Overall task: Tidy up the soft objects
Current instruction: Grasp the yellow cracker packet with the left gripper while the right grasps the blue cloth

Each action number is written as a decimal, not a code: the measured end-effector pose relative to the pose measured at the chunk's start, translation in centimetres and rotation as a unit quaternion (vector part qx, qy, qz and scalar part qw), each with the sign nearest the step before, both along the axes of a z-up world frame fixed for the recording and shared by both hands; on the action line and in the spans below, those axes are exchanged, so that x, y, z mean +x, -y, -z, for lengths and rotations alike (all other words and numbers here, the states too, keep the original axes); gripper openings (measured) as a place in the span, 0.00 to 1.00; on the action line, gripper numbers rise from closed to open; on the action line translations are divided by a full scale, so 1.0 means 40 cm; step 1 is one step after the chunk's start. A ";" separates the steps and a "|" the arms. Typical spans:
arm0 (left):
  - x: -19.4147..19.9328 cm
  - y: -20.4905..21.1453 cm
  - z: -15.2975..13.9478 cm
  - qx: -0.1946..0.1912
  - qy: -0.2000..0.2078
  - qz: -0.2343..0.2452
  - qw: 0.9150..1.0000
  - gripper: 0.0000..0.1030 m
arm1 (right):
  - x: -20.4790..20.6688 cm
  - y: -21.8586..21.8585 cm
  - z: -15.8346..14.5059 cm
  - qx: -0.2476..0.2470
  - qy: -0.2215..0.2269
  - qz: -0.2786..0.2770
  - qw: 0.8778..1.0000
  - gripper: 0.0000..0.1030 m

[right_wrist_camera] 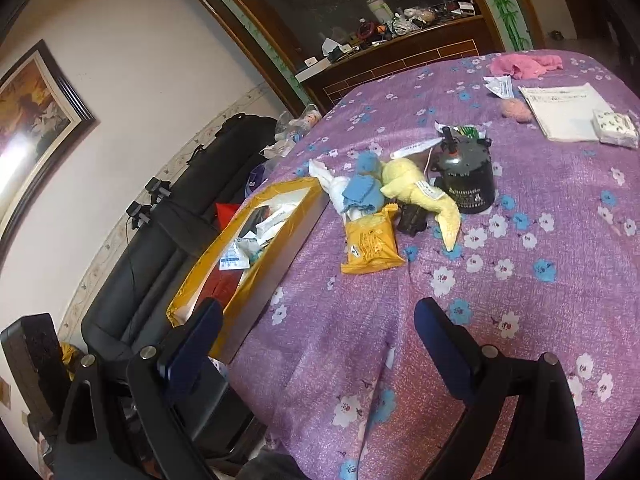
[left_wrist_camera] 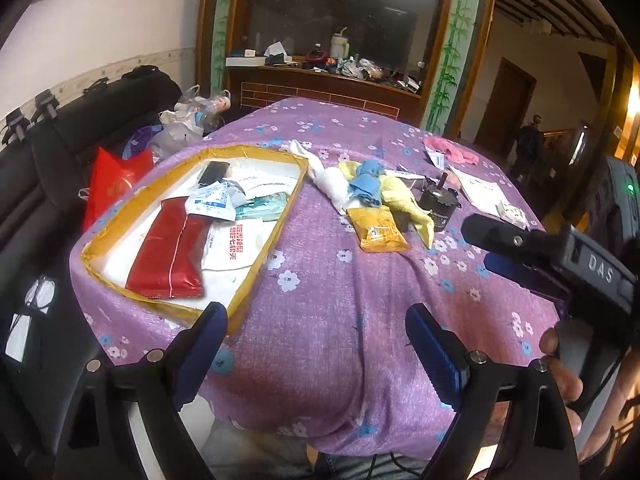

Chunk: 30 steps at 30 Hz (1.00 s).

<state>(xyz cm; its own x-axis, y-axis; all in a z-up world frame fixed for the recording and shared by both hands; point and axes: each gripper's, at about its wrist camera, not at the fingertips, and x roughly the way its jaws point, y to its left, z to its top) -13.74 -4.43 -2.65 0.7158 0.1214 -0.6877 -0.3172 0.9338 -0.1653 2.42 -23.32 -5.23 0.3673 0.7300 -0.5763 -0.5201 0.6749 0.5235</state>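
Observation:
A pile of soft cloths lies mid-table: a white cloth (left_wrist_camera: 332, 184), a blue cloth (left_wrist_camera: 366, 184) and a yellow cloth (left_wrist_camera: 404, 196), with an orange packet (left_wrist_camera: 376, 229) in front. The pile also shows in the right wrist view: yellow cloth (right_wrist_camera: 424, 192), blue cloth (right_wrist_camera: 366, 192), orange packet (right_wrist_camera: 370, 246). A pink cloth (left_wrist_camera: 452, 148) lies at the far right edge (right_wrist_camera: 524, 65). A yellow-rimmed tray (left_wrist_camera: 256, 256) holds a red packet (left_wrist_camera: 168, 256) and white packets. My left gripper (left_wrist_camera: 316, 340) is open and empty near the front edge. My right gripper (right_wrist_camera: 320, 340) is open and empty.
A black cylindrical motor (left_wrist_camera: 439, 205) stands beside the cloths (right_wrist_camera: 466, 184). Papers (right_wrist_camera: 564, 110) and a small tissue pack (right_wrist_camera: 616, 129) lie at the right. A black sofa (left_wrist_camera: 60, 168) with bags stands left of the table. A cabinet (left_wrist_camera: 332, 88) is behind.

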 end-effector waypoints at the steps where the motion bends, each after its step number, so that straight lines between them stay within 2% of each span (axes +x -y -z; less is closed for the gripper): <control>1: -0.002 0.000 -0.001 0.000 0.003 0.000 1.000 0.90 | -0.001 -0.004 0.001 0.004 -0.005 -0.004 1.000 0.94; 10: 0.050 -0.021 -0.002 -0.032 0.002 0.018 0.999 0.91 | 0.006 -0.006 -0.008 0.008 -0.001 -0.009 1.000 0.94; 16: 0.082 -0.059 0.024 -0.029 -0.001 0.009 1.000 0.91 | 0.049 -0.038 -0.009 -0.005 0.006 -0.014 1.000 0.94; 19: 0.121 -0.080 0.038 -0.047 -0.010 0.023 0.999 0.91 | 0.065 -0.038 -0.002 -0.010 0.005 -0.004 1.000 0.94; 22: 0.165 -0.084 0.044 -0.048 -0.017 0.038 0.998 0.91 | 0.090 -0.012 0.014 -0.007 -0.002 0.011 1.000 0.94; 27: 0.226 -0.074 0.053 -0.036 -0.028 0.073 0.996 0.91 | 0.150 0.017 0.051 -0.011 -0.027 0.035 0.999 0.87; 30: 0.254 -0.081 0.069 -0.052 -0.038 0.078 0.995 0.91 | 0.198 -0.006 0.065 -0.030 -0.033 0.038 0.998 0.84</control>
<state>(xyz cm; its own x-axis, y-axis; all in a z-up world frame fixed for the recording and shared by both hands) -3.56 -1.19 -5.42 0.6656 -0.0609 -0.7438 -0.1856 0.9518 -0.2441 10.33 -23.09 -7.82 0.3798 0.6656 -0.6424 -0.4316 0.7418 0.5133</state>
